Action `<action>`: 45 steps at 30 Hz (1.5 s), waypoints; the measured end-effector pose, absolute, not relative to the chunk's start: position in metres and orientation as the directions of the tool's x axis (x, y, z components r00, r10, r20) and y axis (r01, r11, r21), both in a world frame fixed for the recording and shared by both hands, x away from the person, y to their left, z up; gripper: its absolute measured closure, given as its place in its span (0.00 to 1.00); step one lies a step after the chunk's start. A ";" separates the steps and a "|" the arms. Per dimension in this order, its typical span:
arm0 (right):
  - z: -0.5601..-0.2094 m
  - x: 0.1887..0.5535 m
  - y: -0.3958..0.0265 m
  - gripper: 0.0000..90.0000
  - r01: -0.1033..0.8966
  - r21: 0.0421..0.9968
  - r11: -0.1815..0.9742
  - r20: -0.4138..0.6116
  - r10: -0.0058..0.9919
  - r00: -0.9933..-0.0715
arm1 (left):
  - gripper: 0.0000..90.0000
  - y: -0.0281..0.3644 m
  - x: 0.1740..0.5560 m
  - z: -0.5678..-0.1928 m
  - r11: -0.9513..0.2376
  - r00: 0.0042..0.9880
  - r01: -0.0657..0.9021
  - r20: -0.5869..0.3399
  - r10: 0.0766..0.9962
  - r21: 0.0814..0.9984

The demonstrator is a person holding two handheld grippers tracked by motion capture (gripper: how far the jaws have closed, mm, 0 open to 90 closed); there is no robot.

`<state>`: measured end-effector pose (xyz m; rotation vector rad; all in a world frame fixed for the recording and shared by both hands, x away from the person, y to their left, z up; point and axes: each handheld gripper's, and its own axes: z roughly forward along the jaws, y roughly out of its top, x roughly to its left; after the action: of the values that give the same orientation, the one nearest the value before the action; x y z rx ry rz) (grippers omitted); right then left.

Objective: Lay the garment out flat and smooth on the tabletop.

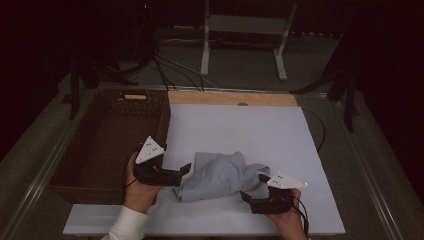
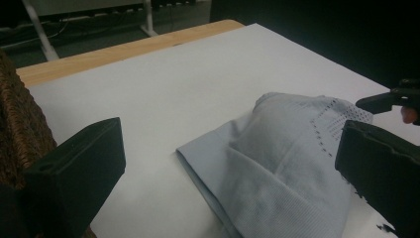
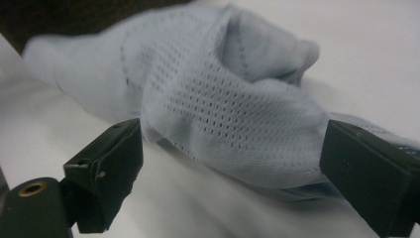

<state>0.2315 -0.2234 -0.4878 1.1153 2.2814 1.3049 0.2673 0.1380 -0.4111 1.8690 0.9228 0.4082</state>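
there, both tongs wide around the crumpled pale-blue garment [image 1: 222, 175], wicker basket [image 1: 107, 142] just left.

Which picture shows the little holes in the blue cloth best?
The right gripper view: the cloth is close up, so its mesh holes show clearly. The left gripper view shows just a dotted patch at one end. The high view shows the whole crumpled cloth, no holes.

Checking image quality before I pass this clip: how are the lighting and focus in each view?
High view: dim, dark surroundings, pale cloth still readable. Left gripper view: cloth sharp, near claw jaws soft. Right gripper view: mesh of the cloth crisp mid-frame, its far edge blurred.
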 end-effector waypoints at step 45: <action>-0.453 0.267 -0.261 0.30 0.504 0.825 0.256 -0.016 0.902 -0.432 | 0.00 0.140 0.267 -0.411 -0.228 0.655 0.417 -0.117 0.747 0.880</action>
<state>0.2667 -0.2609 -0.4535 1.2721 2.0381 1.0617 0.2670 0.1395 -0.4106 1.8575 0.9225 0.4073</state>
